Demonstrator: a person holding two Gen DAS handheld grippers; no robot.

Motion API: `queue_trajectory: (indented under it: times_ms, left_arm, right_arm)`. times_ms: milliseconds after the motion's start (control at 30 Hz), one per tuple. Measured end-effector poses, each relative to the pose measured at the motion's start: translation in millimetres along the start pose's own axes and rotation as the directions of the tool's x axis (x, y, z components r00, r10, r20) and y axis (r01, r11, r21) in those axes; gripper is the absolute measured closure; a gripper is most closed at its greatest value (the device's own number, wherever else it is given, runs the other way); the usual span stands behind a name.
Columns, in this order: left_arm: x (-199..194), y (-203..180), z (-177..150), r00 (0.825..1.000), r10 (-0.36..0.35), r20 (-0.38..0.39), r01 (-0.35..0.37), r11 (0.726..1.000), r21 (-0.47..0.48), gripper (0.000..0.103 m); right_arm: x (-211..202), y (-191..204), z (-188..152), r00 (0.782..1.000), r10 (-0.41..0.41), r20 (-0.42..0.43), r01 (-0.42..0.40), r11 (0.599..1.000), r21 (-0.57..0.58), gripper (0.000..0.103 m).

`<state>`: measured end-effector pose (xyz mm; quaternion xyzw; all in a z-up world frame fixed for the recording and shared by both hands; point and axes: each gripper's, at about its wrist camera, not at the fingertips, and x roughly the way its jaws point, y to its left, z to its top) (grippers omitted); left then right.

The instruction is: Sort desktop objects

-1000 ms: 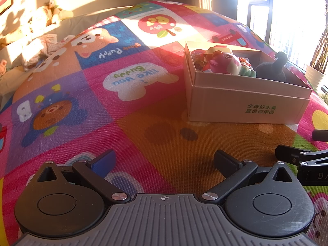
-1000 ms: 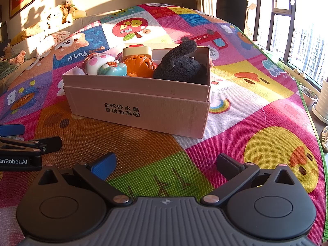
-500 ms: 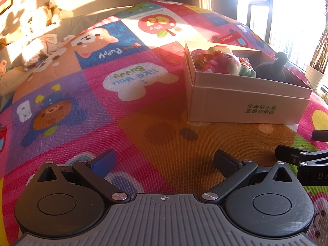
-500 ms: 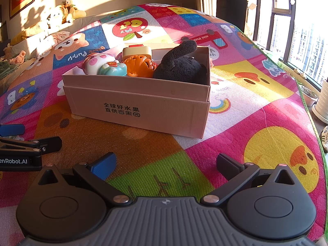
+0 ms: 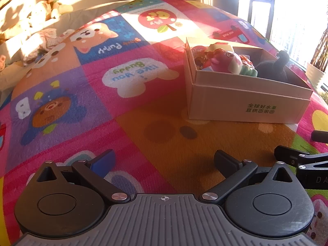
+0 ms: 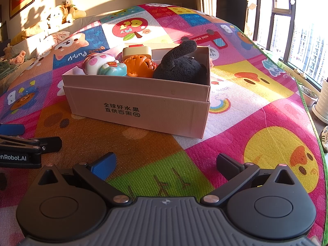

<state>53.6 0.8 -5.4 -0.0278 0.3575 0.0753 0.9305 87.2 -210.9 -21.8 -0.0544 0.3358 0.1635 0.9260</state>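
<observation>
A cardboard box (image 6: 143,110) with green print stands on the colourful play mat (image 6: 235,123). It holds a pig toy (image 6: 98,62), an orange ball toy (image 6: 139,65), a cream case (image 6: 137,51) and a black plush (image 6: 180,67). The box also shows in the left wrist view (image 5: 235,106), with the pig toy (image 5: 225,62) and black plush (image 5: 272,67) inside. My left gripper (image 5: 164,162) is open and empty, low over the mat, left of the box. My right gripper (image 6: 166,164) is open and empty in front of the box.
The left gripper's fingers (image 6: 24,141) show at the left edge of the right wrist view. Plush toys (image 6: 61,14) lie on a sofa at the back left. Windows (image 6: 297,30) and a plant pot (image 6: 321,102) stand at the right, past the mat's edge.
</observation>
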Motion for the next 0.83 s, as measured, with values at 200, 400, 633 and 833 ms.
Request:
queue_trajectory:
  times_ms: [200,400,633,833]
  left_arm:
    - [-0.2,-1.2,-0.8,1.000,0.005,0.006,-0.005,1.000,0.001,0.000]
    - [-0.5,-1.3,-0.5,1.000,0.003,0.005,-0.003,1.000,-0.001,0.000]
    - [-0.2,-0.6,0.5,1.000,0.000,0.000,0.000,1.000,0.003,0.000]
    - [-1.8,1.2,0.0,1.000,-0.016,-0.001,0.016,1.000,0.008,0.000]
  right_arm:
    - [0.4,0.8,-0.1,1.000,0.000,0.000,0.000,1.000,-0.001,0.000]
    - [0.4,1.0,0.0,1.000,-0.001,0.000,0.001,1.000,-0.001,0.000]
    - [0.6,1.7,0.2,1.000,-0.001,-0.001,0.001,1.000,-0.001,0.000]
    - [0.4,1.8,0.1,1.000,-0.001,-0.001,0.001,1.000,-0.001,0.000]
